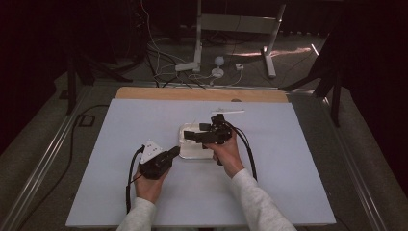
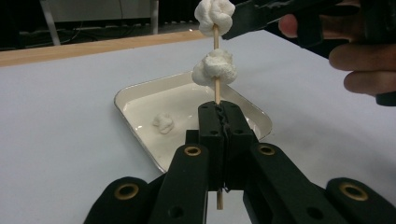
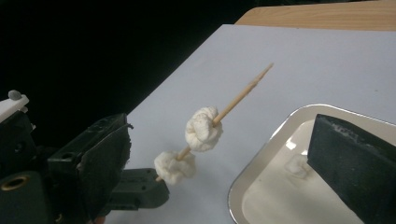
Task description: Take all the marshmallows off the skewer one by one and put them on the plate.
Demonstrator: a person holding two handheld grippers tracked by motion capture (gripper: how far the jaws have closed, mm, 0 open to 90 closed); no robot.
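Observation:
My left gripper (image 2: 218, 122) is shut on the lower end of a wooden skewer (image 2: 215, 91), which it holds upright over the near corner of a metal tray (image 2: 135, 88). Two white marshmallows are threaded on the skewer, one low (image 2: 215, 69) and one higher (image 2: 214, 14). My right gripper (image 3: 223, 126) is open, with wide gaps between its jaws and the higher marshmallow (image 3: 203, 128), which neither pad touches. In the high view the left gripper (image 1: 173, 153) and right gripper (image 1: 190, 135) meet over the tray (image 1: 195, 155).
One loose marshmallow (image 2: 163, 122) lies in the tray. A thin white stick-like item (image 1: 226, 111) lies behind the tray on the grey mat (image 1: 120, 144). A wooden table edge (image 1: 192, 94) runs along the back, with cables and stand legs on the floor beyond.

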